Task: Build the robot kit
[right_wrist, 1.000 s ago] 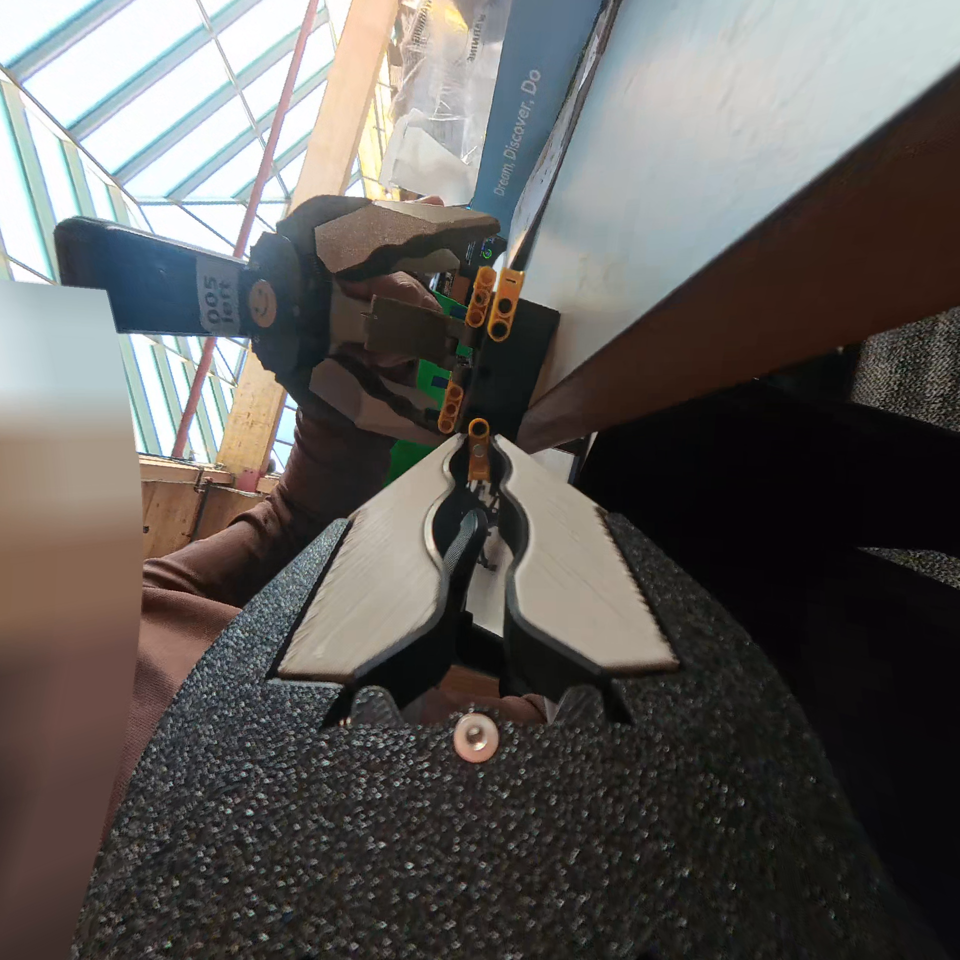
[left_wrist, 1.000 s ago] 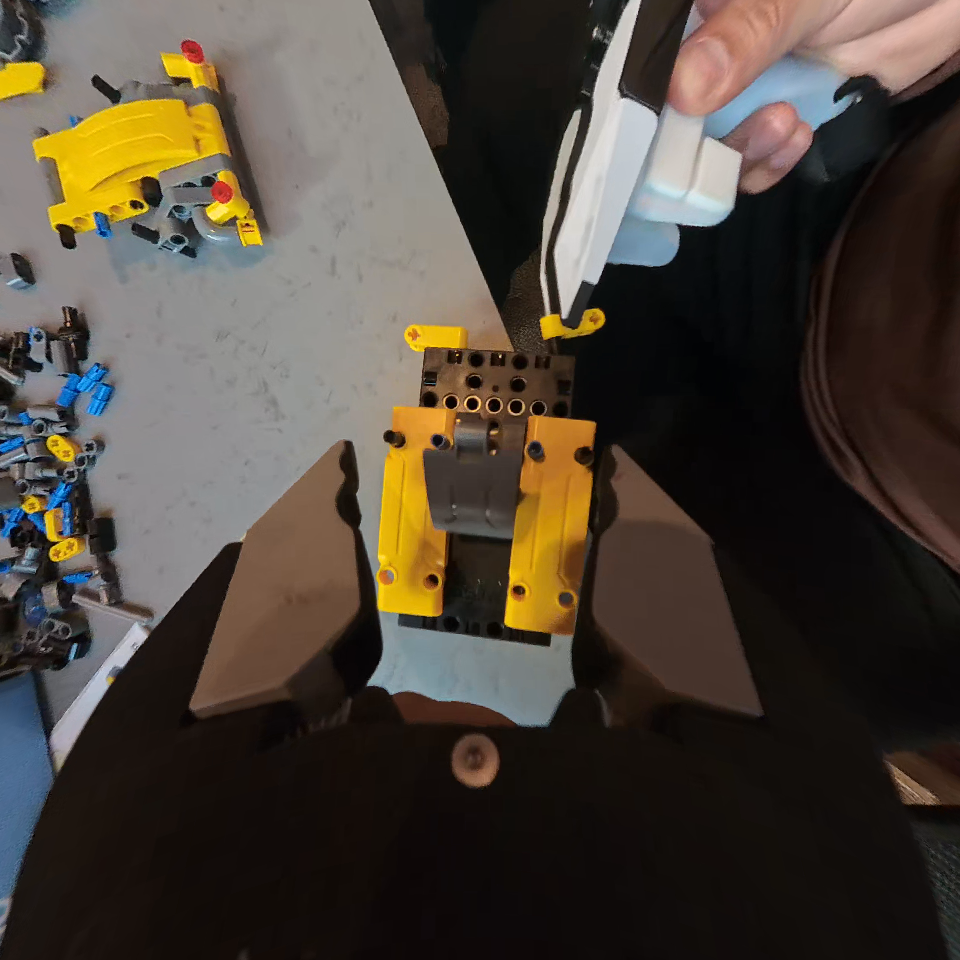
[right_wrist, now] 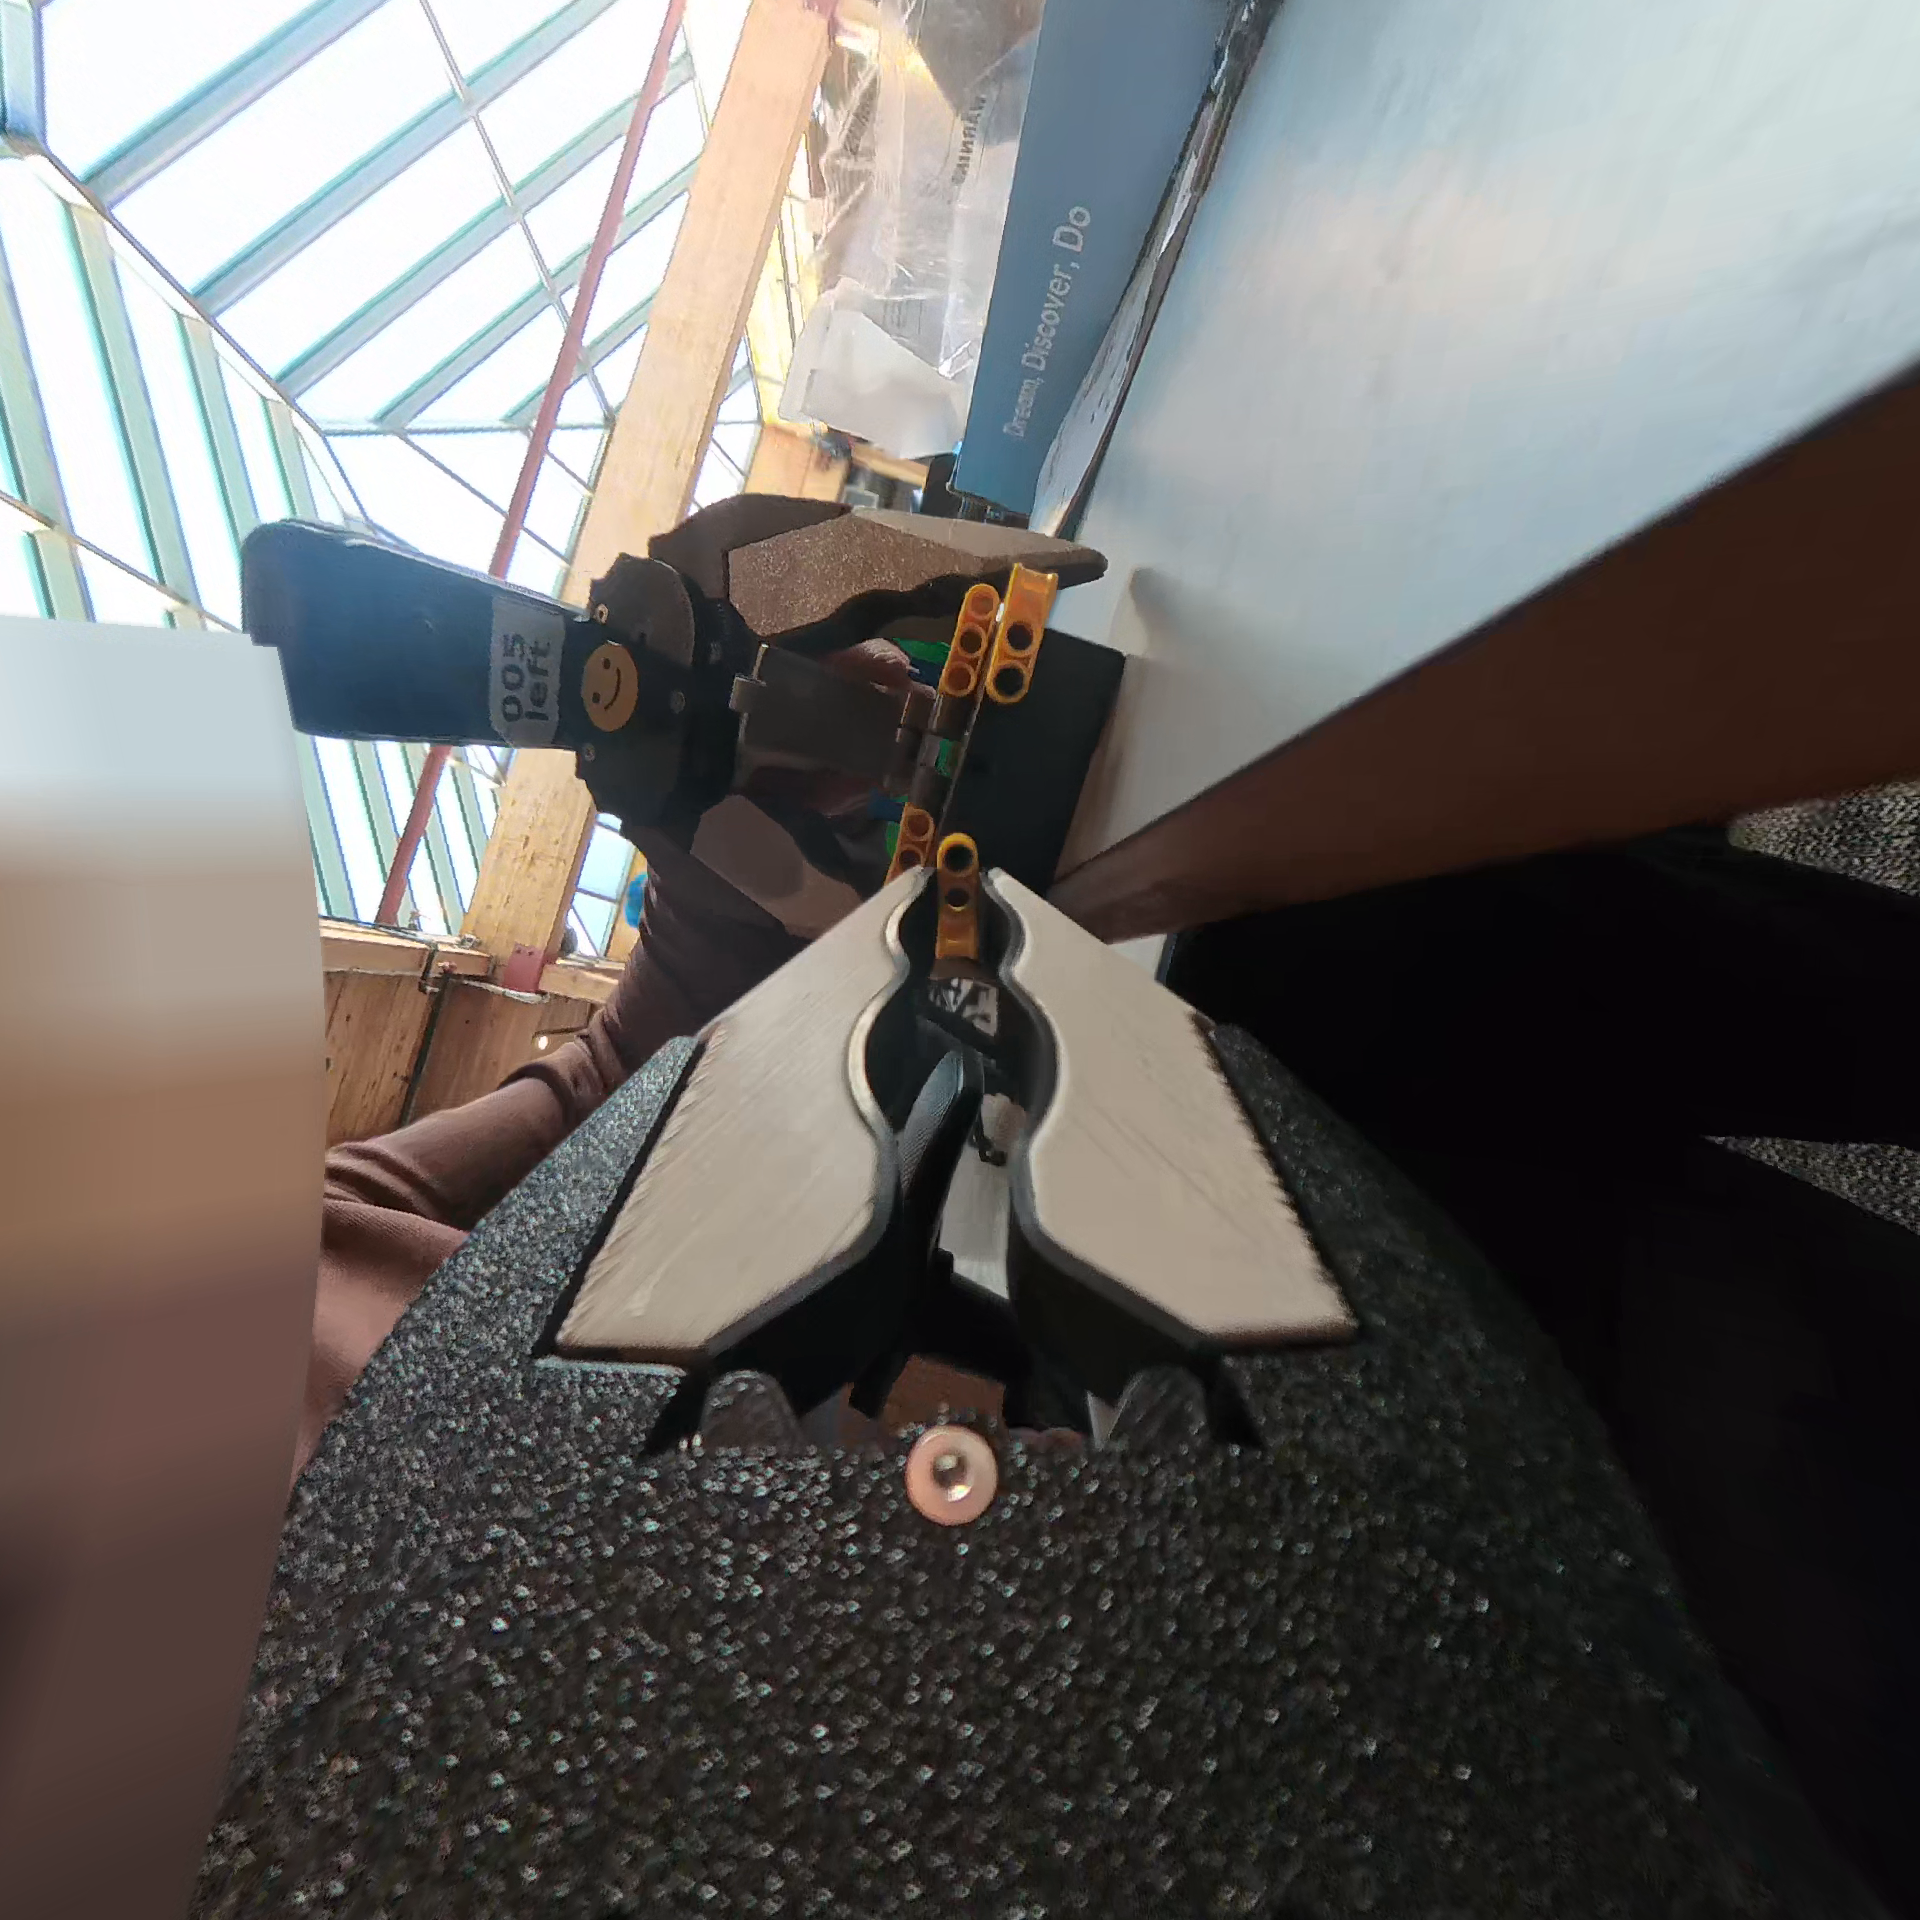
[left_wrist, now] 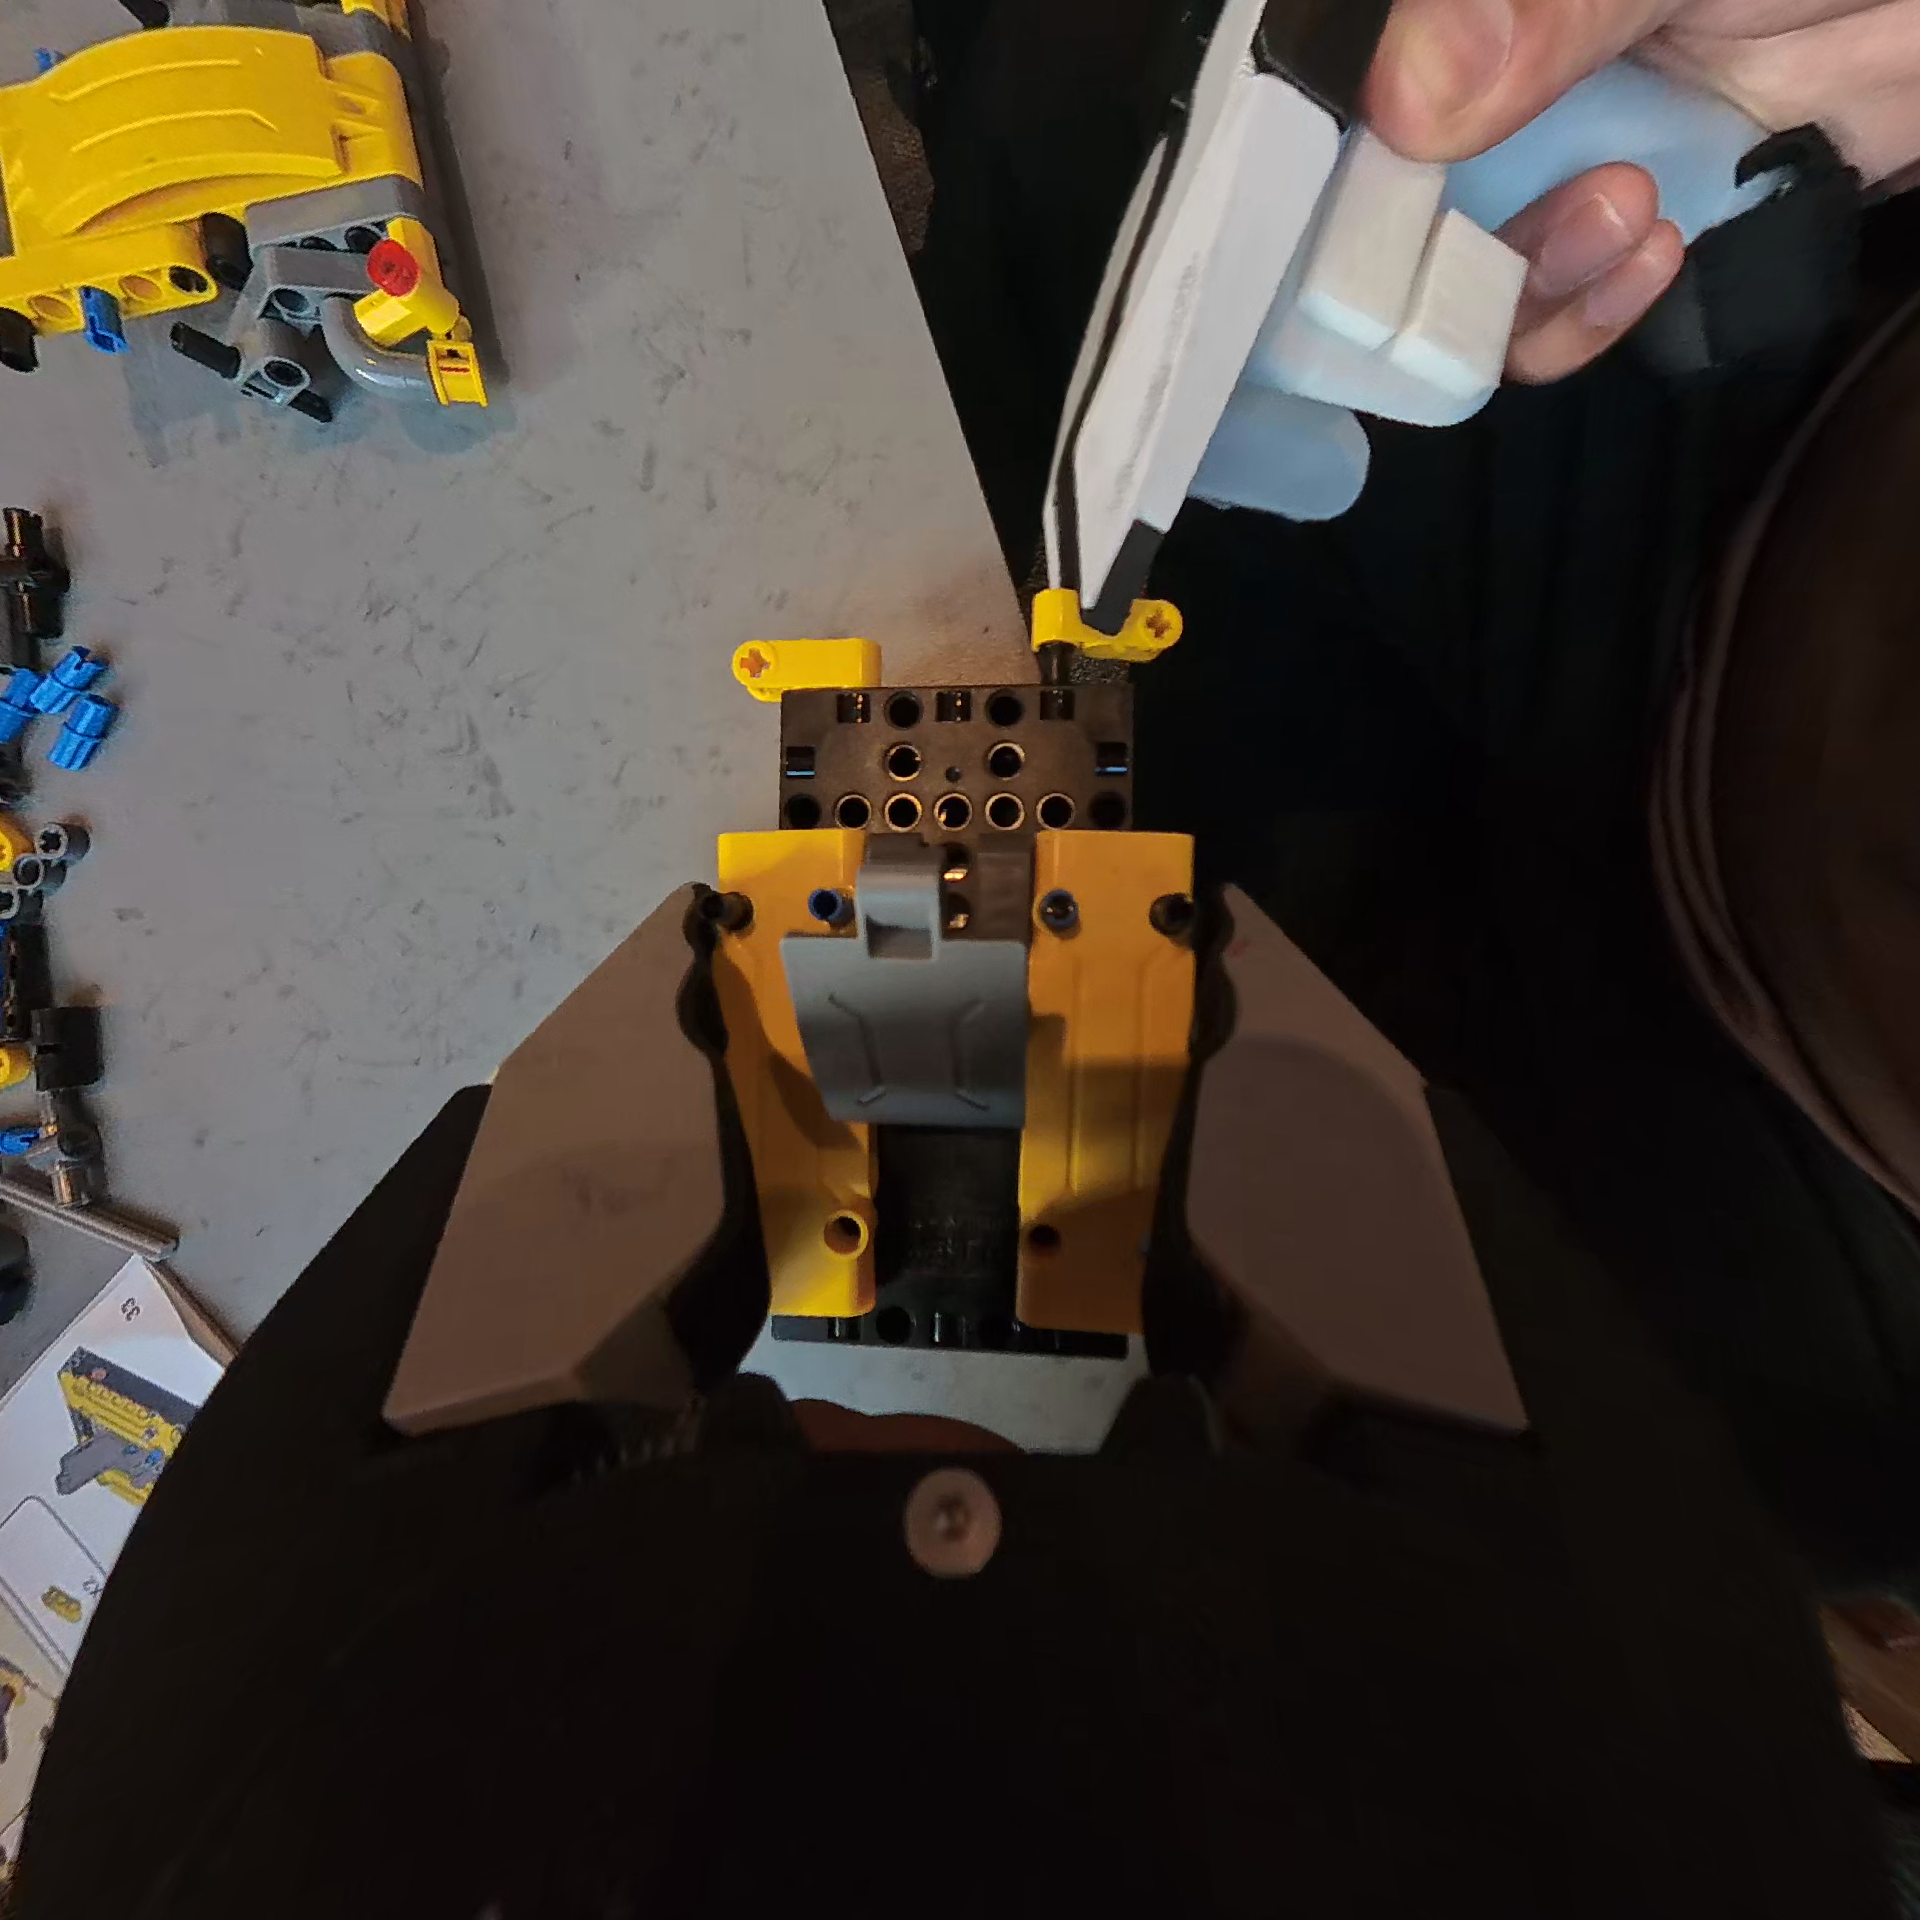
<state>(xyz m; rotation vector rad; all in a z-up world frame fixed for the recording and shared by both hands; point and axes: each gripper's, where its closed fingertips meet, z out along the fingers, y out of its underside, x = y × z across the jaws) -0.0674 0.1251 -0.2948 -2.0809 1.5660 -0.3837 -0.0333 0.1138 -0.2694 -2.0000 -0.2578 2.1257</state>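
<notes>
My left gripper [left_wrist: 956,914] is shut on a brick assembly [left_wrist: 1101,1039]: a black block with holes, two yellow side panels and a grey centre piece. It is held over the table's edge. My right gripper [right_wrist: 956,883] is shut on a small yellow connector [right_wrist: 956,899]. In the left wrist view the white right gripper [left_wrist: 1153,416] comes in from the upper right. It holds that connector [left_wrist: 1107,623] at the block's far right corner. A second yellow connector [left_wrist: 805,660] sits at the far left corner. The right wrist view also shows the left gripper [right_wrist: 790,665] and the block [right_wrist: 1049,748].
On the grey table [left_wrist: 520,623], a larger yellow and grey built model [left_wrist: 208,208] lies at the far left. Loose small blue, black and grey parts [left_wrist: 62,707] line the left edge. An instruction booklet [left_wrist: 73,1455] lies near left. A hand [left_wrist: 1538,125] and a brown sleeve [left_wrist: 1818,831] are at the right. My hands' fingertips stand some 5 centimetres from each other.
The left gripper with the assembly has moved nearer the table, so both look larger. The right gripper's yellow connector has shifted slightly left, over the block's far right corner.
</notes>
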